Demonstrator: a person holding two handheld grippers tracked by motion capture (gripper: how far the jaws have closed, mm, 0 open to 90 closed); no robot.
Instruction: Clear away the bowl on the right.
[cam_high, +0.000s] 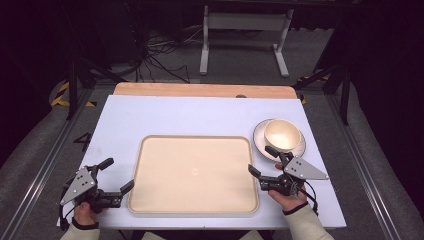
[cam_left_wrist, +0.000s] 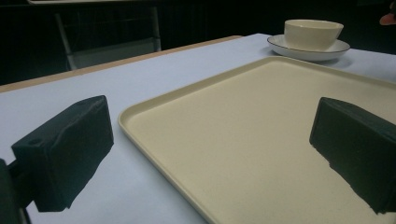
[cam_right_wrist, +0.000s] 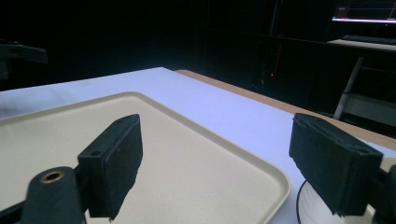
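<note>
A cream tray lies bare in the middle of the white table; it also spreads across the left gripper view and the right gripper view. To its right a cream bowl sits on a white saucer, seen far off as the bowl in the left gripper view. My left gripper stands open at the tray's front left corner, nothing between its jaws. My right gripper stands open at the tray's right edge, just in front of the saucer, and holds nothing.
A wooden strip runs along the table's far edge. Behind it a white desk frame and cables lie on the dark floor. Black stands flank the table on both sides.
</note>
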